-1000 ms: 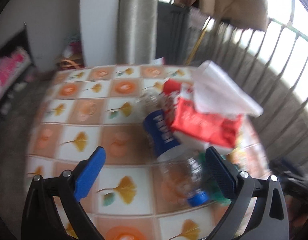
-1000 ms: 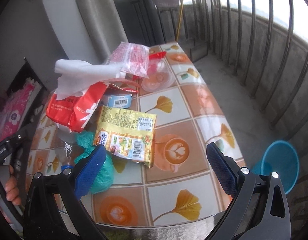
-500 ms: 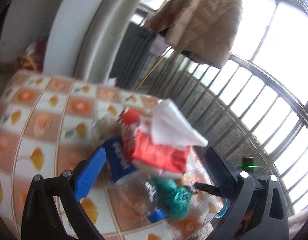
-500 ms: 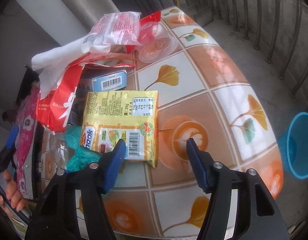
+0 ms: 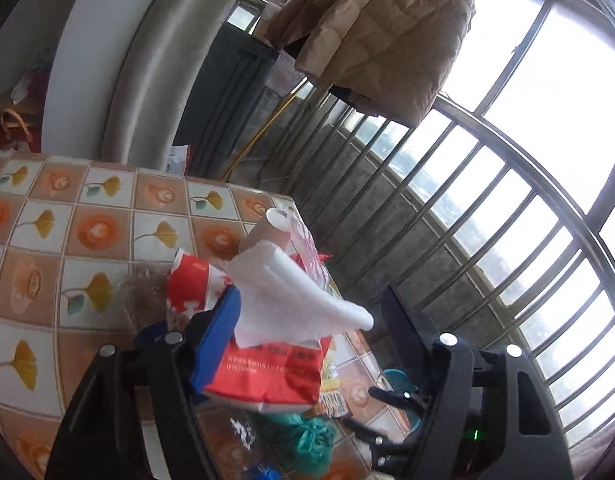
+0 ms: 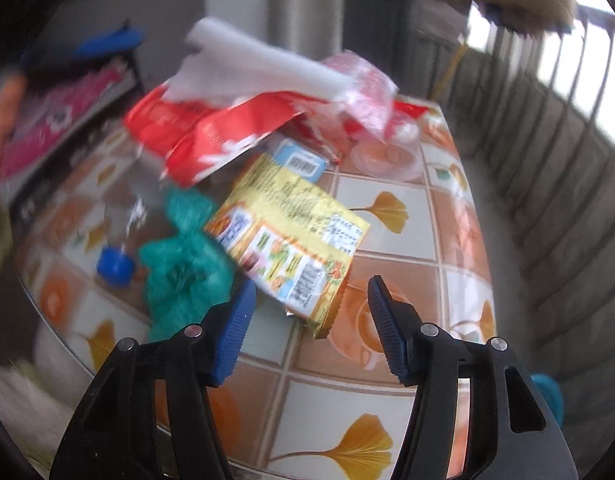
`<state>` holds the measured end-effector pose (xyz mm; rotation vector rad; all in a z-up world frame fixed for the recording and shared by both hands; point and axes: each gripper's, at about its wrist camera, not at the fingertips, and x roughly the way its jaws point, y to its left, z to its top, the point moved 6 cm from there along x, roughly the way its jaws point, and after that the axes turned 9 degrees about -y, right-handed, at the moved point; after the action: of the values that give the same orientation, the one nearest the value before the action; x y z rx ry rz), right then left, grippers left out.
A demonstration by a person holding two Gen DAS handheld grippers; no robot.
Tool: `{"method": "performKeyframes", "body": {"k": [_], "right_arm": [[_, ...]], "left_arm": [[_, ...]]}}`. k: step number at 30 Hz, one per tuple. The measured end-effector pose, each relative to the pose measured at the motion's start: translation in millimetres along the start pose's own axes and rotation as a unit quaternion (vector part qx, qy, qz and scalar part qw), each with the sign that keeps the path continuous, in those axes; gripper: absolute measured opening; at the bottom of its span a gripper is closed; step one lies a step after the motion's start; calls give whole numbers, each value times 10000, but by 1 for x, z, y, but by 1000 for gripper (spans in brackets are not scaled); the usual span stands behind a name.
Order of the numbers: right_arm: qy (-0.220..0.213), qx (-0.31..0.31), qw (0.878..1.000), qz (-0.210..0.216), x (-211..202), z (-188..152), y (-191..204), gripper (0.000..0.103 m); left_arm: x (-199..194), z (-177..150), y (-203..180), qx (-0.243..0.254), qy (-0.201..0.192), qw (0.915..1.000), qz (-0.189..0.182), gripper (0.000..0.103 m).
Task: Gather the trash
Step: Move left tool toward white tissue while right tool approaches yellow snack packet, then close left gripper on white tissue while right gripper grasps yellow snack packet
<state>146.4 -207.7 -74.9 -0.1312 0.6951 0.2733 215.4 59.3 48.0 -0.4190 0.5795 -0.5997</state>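
A heap of trash lies on the tiled table (image 6: 347, 400). My left gripper (image 5: 309, 296) straddles the red tissue pack (image 5: 267, 372) with a white tissue (image 5: 283, 296) sticking out. Its jaws are closing: the left pad (image 5: 219, 336) is against the pack, while the right one stands apart from it. My right gripper (image 6: 311, 282) is open and hovers over the near corner of the yellow snack packet (image 6: 291, 240), not pressing it. A green plastic bag (image 6: 183, 264) and a clear bottle's blue cap (image 6: 115, 266) lie to its left.
A small blue box (image 6: 303, 162), a clear plastic lid (image 6: 387, 156) and a pink wrapper (image 6: 363, 88) lie behind the packet. A blue bin (image 6: 547, 396) stands on the floor beyond the table's right edge. Railing bars (image 5: 467, 216) run along the right.
The left gripper swung toward the tissue pack, tilted up, and its jaws narrowed around it. The right gripper's jaws narrowed, it rolled, and it came down close to the yellow packet.
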Motion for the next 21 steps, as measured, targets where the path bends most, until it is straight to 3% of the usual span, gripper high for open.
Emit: {"method": "performKeyframes", "body": {"k": [4, 6, 9, 11, 14, 16, 18, 21], "right_arm": [[-91, -837, 9964, -129, 8, -7, 19, 55], [-95, -1131, 9934, -172, 13, -9, 22, 54], [-113, -1576, 9867, -394, 21, -11, 26, 53], [-132, -1737, 9835, -496, 25, -12, 27, 52], [-103, -1747, 9829, -571, 32, -12, 23, 36], [-129, -1730, 9829, -617, 34, -10, 21, 22], [-182, -1676, 9834, -670, 31, -7, 19, 9], [-328, -1561, 9847, -704, 26, -2, 17, 5]], "left_arm": [[29, 12, 5, 130, 230, 9992, 305, 70], [47, 15, 14, -2, 469, 9978, 459, 62], [59, 14, 19, -168, 686, 9967, 409, 51], [64, 14, 16, -104, 746, 9962, 428, 37], [67, 11, 13, -51, 802, 9958, 442, 14], [66, 10, 12, -47, 805, 9958, 427, 6], [63, 11, 8, -20, 751, 9964, 387, 4], [55, 14, 0, 58, 612, 9976, 302, 2]]}}
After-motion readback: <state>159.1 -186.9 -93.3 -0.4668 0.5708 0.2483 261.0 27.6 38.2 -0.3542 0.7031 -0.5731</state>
